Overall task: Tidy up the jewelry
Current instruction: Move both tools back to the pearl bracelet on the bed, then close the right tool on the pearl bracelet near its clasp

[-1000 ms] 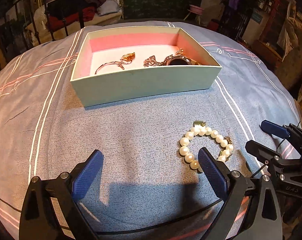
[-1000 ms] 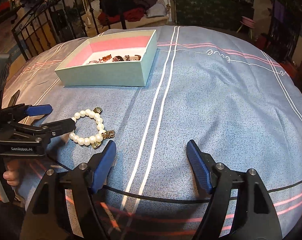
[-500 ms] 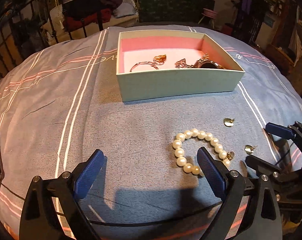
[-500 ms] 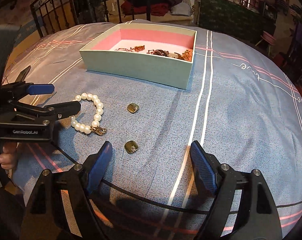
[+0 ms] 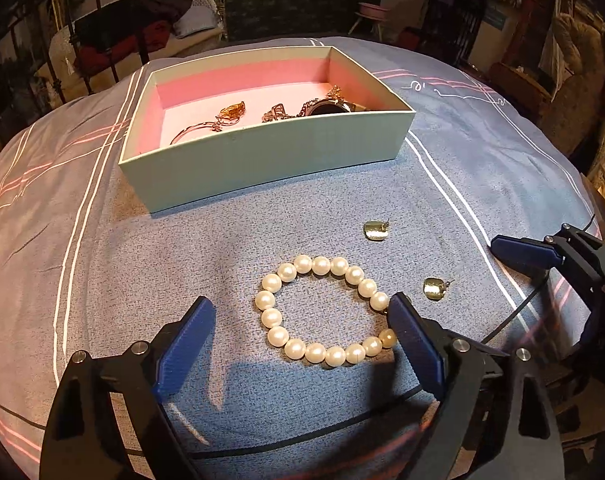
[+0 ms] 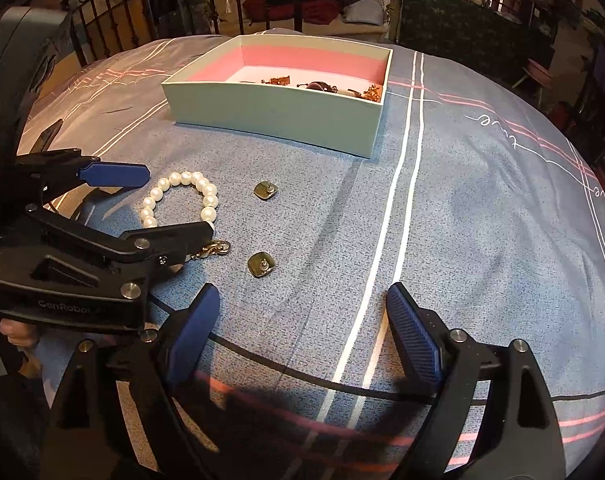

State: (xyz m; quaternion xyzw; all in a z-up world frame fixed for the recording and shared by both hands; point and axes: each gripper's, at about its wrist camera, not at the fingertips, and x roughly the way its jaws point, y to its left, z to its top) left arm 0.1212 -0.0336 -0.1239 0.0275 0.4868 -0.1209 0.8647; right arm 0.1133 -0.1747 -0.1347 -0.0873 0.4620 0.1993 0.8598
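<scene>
Blue-grey bedspread (image 5: 102, 280) carries the box (image 5: 270, 160) ahead of both tools. The left tool (image 5: 300, 340), spread wide, has closed in on the pearl bracelet (image 5: 322, 312); two earrings (image 6: 262, 266) newly revealed await the spread right tool (image 6: 302, 332).

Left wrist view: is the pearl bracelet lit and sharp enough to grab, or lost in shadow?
Left wrist view: pearl bracelet sharp, only its near beads touched by the left hand-held gripper shadow. Right wrist view: that gripper hides part of it; fisheye edges dark.
</scene>
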